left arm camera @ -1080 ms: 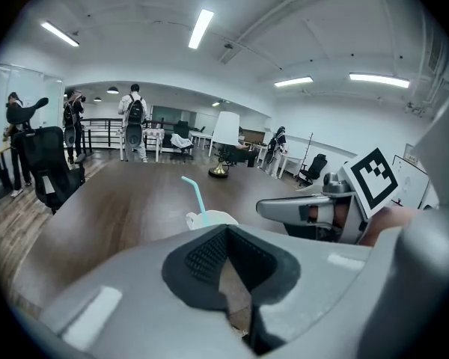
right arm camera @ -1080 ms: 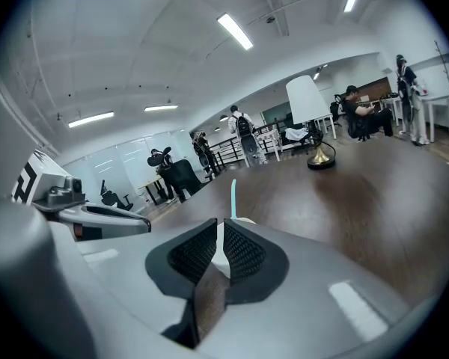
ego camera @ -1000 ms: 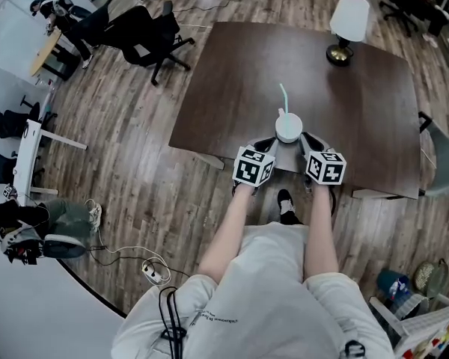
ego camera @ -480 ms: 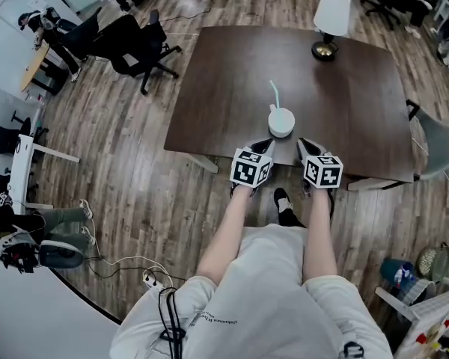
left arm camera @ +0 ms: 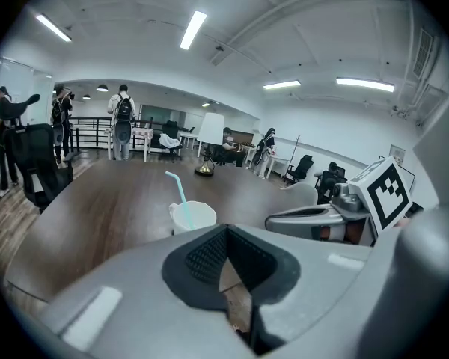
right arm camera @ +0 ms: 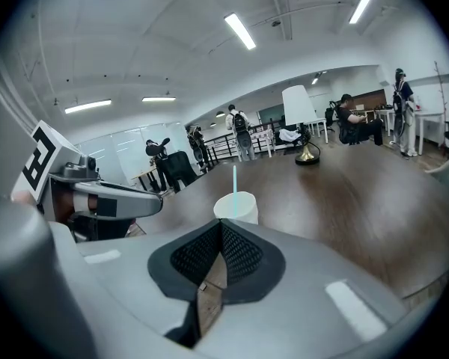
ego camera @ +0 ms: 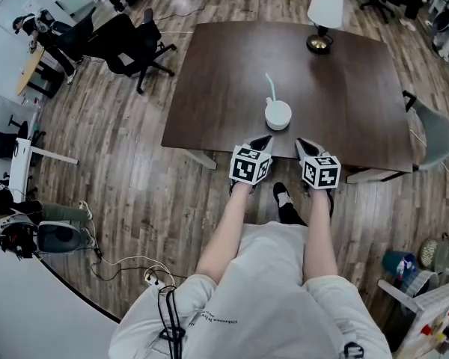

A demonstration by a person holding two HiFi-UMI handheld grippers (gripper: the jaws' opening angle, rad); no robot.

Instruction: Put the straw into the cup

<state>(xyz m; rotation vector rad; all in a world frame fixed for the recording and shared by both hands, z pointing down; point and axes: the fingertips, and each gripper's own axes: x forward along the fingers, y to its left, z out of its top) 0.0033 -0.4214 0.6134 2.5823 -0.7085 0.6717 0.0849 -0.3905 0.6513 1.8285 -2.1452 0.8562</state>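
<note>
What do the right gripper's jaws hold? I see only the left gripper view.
Observer: Nothing; the right gripper view shows the right gripper with jaws shut together, empty.
Operator: Does either gripper touch the cup?
Observer: No; in the head view the white cup stands apart on the dark table, ahead of the left gripper and the right one.
Operator: How does the straw lean?
Observer: Head view: the straw leans away, toward the far left.

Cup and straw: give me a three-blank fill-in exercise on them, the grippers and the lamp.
The straw stands ____ the cup. The left gripper and the right gripper both have their jaws ____, with nothing between them. The lamp stands near the table's ____ edge, beyond the cup.
Missing words: inside; shut; far.
</note>
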